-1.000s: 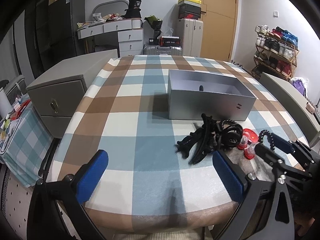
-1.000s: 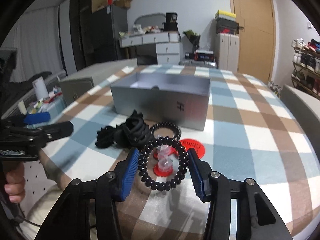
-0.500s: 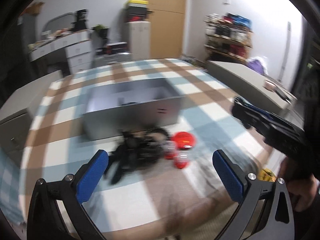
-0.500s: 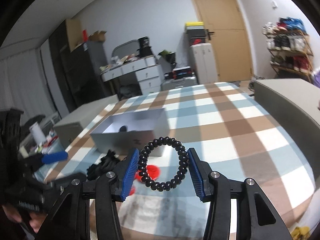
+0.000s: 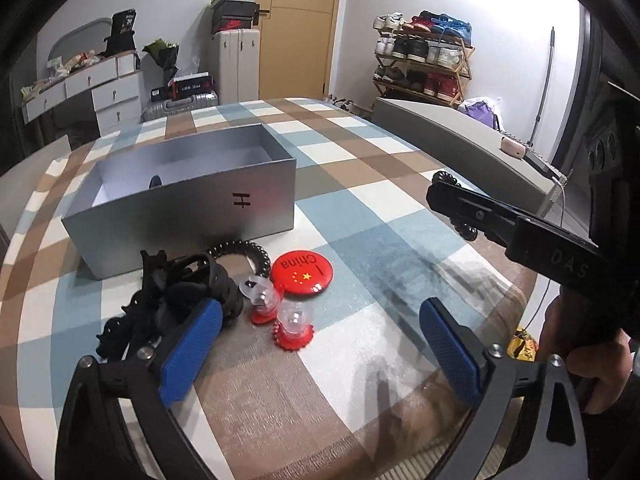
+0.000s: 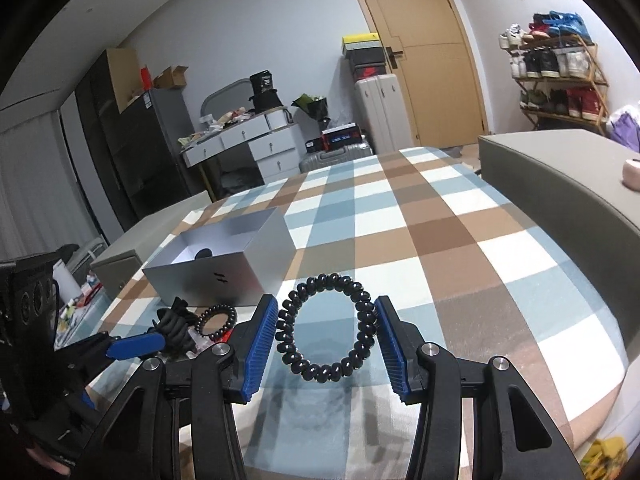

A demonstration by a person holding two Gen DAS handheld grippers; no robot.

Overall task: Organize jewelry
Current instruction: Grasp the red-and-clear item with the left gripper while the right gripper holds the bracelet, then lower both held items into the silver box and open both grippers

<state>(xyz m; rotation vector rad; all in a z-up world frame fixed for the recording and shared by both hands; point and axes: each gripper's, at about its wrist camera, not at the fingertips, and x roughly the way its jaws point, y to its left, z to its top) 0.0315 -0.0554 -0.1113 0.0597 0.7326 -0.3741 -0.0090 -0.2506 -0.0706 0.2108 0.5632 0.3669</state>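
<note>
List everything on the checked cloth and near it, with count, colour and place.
box: one, silver-grey, open, far left on the checked tablecloth
spiral hair tie: one, black, between the right jaws
second spiral hair tie: one, black, before the box
hair claws: a black pile, count unclear
China badge: one, red
clear-topped pieces: two, red bases
left gripper: open, empty
right gripper: shut on the tie

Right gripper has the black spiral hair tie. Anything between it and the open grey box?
Nothing visible. The right gripper holds the spiral hair tie above the checked cloth; the grey box sits ahead to its left, top open. The remaining pile lies low, beside the path.
</note>
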